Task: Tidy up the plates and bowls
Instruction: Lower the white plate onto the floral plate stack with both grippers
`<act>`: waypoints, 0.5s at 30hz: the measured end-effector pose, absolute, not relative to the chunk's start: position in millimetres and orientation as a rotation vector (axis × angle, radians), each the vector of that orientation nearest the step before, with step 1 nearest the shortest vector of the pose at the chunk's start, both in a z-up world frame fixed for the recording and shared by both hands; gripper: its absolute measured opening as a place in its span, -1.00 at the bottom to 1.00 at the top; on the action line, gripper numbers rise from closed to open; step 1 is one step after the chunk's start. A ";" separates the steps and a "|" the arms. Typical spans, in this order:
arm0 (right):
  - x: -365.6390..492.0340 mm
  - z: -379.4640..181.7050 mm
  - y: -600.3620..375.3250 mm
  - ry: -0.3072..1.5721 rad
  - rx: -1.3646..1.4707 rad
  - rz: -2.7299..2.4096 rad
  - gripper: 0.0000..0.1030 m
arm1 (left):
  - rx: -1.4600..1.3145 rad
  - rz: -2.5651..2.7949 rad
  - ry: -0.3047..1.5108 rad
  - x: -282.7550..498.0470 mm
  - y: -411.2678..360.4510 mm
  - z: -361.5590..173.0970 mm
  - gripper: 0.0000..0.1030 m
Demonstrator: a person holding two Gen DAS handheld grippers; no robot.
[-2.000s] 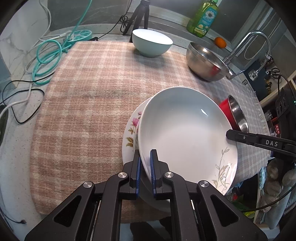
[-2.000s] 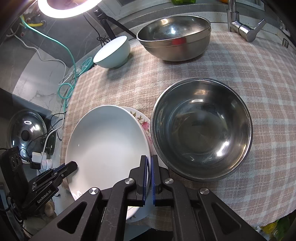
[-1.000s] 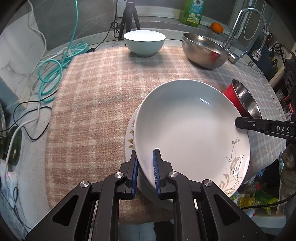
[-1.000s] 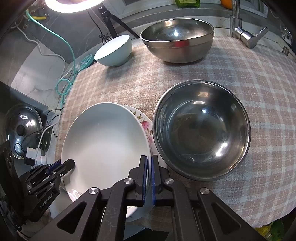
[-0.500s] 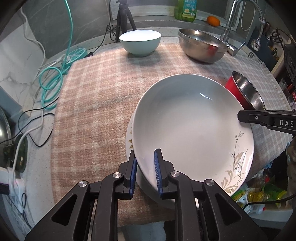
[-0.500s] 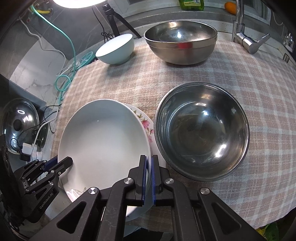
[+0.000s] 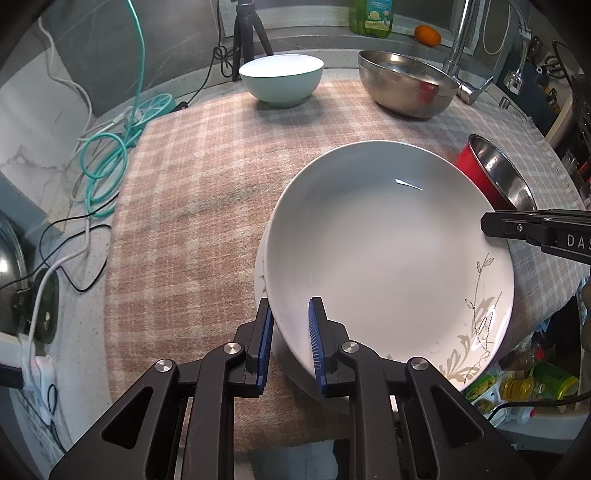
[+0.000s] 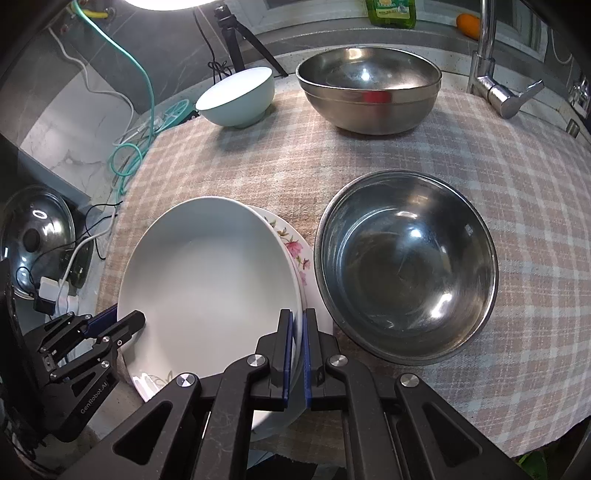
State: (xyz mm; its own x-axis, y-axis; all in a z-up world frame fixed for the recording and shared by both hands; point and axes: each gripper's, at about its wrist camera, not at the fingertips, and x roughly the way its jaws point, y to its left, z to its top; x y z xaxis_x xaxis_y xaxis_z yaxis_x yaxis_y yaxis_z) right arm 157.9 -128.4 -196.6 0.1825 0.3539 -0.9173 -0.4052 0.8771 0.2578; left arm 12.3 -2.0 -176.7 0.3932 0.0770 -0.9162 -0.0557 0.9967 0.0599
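A large white plate (image 7: 388,254) with a grey leaf print lies on top of a flowered plate (image 8: 291,243) at the front edge of the checked cloth. My left gripper (image 7: 290,332) straddles the white plate's rim with its jaws parted, a gap showing on each side. My right gripper (image 8: 294,347) is shut on the opposite rim of the white plate (image 8: 210,280). A steel bowl (image 8: 406,266) with a red outside sits beside the plates. A larger steel bowl (image 8: 369,86) and a pale blue bowl (image 8: 236,96) stand at the back.
A faucet (image 8: 491,77), a green soap bottle (image 7: 371,16) and an orange (image 7: 427,35) are behind the cloth. Teal and white cables (image 7: 107,155) lie at the left. A pot lid (image 8: 35,236) sits off the cloth's left side.
My left gripper's jaws have opened from the white plate's rim. The white plate has slid further over the flowered plate. My right gripper stays shut on the rim.
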 end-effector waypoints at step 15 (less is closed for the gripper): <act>157.4 -195.9 -127.2 1.291 -0.050 0.548 -0.87 | -0.021 0.067 1.164 11.9 4.6 -176.2 -0.67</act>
